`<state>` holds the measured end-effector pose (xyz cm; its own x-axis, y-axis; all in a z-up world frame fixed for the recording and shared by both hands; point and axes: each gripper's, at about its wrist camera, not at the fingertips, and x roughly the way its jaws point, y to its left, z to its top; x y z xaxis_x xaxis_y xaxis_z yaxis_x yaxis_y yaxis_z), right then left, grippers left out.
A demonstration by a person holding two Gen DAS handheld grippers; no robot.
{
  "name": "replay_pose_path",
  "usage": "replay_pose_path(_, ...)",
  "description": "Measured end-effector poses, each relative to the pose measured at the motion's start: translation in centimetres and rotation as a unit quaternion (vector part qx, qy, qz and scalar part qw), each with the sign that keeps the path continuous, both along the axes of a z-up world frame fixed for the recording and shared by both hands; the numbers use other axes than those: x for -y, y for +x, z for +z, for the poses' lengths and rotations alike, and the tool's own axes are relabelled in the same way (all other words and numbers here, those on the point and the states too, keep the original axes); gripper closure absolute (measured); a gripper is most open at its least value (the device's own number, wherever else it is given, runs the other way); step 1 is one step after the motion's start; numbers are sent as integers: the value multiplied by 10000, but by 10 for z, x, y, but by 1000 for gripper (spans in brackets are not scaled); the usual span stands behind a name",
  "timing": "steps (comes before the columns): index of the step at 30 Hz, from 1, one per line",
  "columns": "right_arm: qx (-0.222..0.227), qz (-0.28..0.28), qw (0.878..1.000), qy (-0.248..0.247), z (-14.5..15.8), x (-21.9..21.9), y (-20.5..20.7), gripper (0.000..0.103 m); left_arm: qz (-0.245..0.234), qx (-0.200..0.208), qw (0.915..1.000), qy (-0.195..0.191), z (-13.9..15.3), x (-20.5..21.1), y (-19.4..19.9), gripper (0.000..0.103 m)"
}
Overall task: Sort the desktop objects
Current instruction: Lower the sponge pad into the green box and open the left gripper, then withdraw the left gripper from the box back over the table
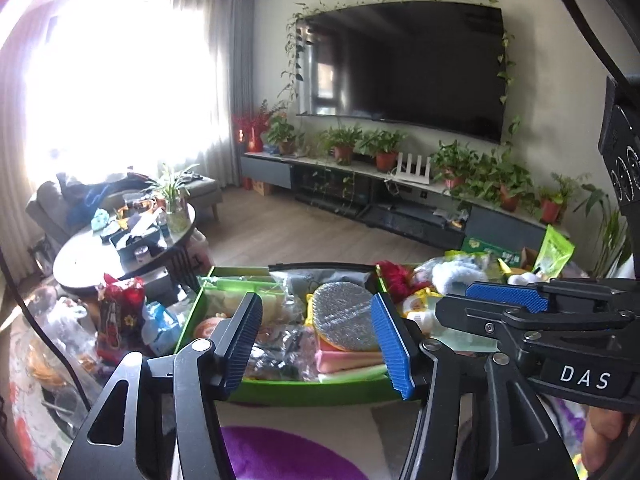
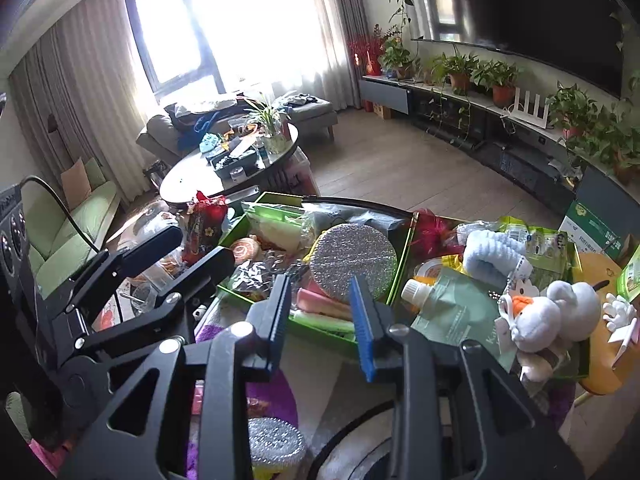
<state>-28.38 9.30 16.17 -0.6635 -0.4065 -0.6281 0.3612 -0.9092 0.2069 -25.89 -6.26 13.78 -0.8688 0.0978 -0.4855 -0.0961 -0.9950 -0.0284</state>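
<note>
the sorting looks well under way but not finished. the green box [image 1: 280,394] on the desk already holds a packed mix: a round glittery silver scouring pad [image 1: 344,316] lying on pastel sponge strips [image 1: 348,360] in pink and pale green, crinkly clear plastic packets [image 1: 280,348] beside them, and a folded grey cloth at the back. a second green tray [image 2: 580,360] to the right carries soft goods: a white plush toy [image 2: 552,316] with an orange beak, a fluffy pale blue cloth [image 2: 492,256], a matte green spout pouch [image 2: 452,312] with a white cap, and glossy green snack bags. still outside any container, a metal-wire scourer [image 2: 276,440] lies on the purple fuzzy mat [image 1: 288,456] near the bottom of the right wrist view, and a red snack packet [image 1: 120,312] with loose wrappers sits left of the box, so i judge several items remain to be placed.

the left gripper [image 1: 316,340] hangs above the near edge of the box, its ribbed blue fingers parted with nothing between them. the right gripper [image 2: 320,320] also hovers over the near rim, its fingers apart by a narrower gap and empty. both seem free for the next pick, likely the scourer.
</note>
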Motion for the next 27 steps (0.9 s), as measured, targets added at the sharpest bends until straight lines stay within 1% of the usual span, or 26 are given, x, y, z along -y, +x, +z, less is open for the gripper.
replay_pose_path(6,50,103,9999,-61,-1,-3,23,69,29,-122,9996,-236,-2,-9,24,45)
replay_pose_path(8,22,100,9999,-36,-2,-5,32,68,90,-60,9996,-263,-4,-11,30,45)
replay_pose_path(10,17,135,9999,-62,-5,-7,42,65,173,57,9991,-376,-4,-14,34,45)
replay_pose_path(11,33,151,9999,-73,-5,-7,45,64,141,97,9990,-424,-5,-17,37,45)
replay_pose_path(14,98,161,9998,-108,-9,-12,58,64,79,90,9991,-407,-8,-23,49,45)
replay_pose_path(20,71,166,9998,-111,-13,-23,83,64,-1,-25,9989,-461,-10,-36,74,45)
replay_pose_path(24,108,137,9997,-144,-16,-30,100,64,-74,-10,9995,-303,-10,-40,86,45)
replay_pose_path(27,92,126,9998,-120,-19,-35,112,64,-91,25,9996,-263,-14,-46,95,45)
